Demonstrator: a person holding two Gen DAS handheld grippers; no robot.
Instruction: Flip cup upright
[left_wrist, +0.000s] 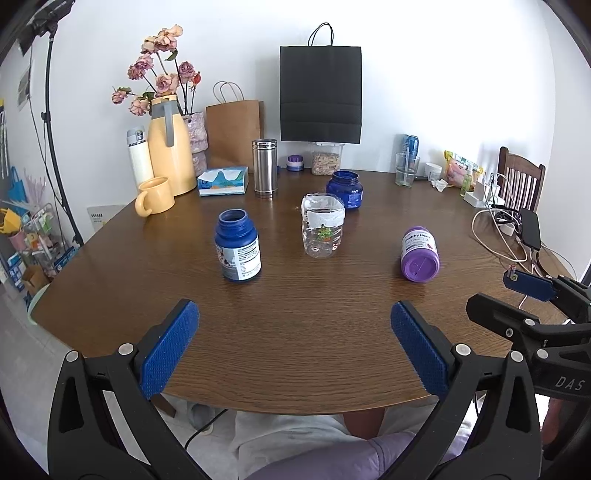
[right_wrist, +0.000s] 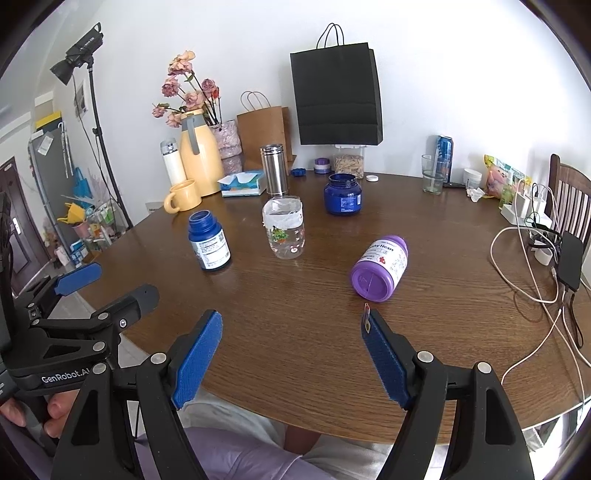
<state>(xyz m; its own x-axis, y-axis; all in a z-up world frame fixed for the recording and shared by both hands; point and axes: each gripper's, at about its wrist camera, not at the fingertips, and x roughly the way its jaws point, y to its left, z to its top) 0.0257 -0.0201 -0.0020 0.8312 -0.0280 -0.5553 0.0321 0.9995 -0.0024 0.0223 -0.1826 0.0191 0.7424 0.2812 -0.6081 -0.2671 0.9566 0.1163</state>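
On the brown wood-grain table (left_wrist: 295, 332), at its near edge, I am holding both pairs of tongs. My left gripper (left_wrist: 295, 347) is standing wide, its blue pads well apart with nothing between them, and my right gripper (right_wrist: 291, 354) is standing just as wide and just as empty.

The purple bottle (right_wrist: 380, 267) is lying on its side to the right of the middle, its flat base turned toward me, apart from both grippers. To its left the clear plastic cup (right_wrist: 284, 230) is standing with its mouth up, and farther left a blue bottle (right_wrist: 208, 242) is standing open. Behind the clear cup a squat blue jar (right_wrist: 342, 194) is sitting without a lid.

Along the far edge things are crowding together: a yellow mug (left_wrist: 155, 195), a tall yellow jug (left_wrist: 171, 147), a white flask (left_wrist: 139, 155), a tissue box (left_wrist: 222, 181), a steel tumbler (left_wrist: 264, 166), a vase of faded pink roses (left_wrist: 162, 70), a brown paper bag (left_wrist: 234, 129) and a black paper bag (left_wrist: 320, 94) leaning against the white wall. At the far right a drinking glass (right_wrist: 433, 173) and a blue can (right_wrist: 444, 151) are standing, cables (right_wrist: 524, 266) are trailing over the table, and a wooden chair (right_wrist: 570, 199) is showing. At the left a camera on a stand (right_wrist: 79, 48) is rising beside cluttered shelves.
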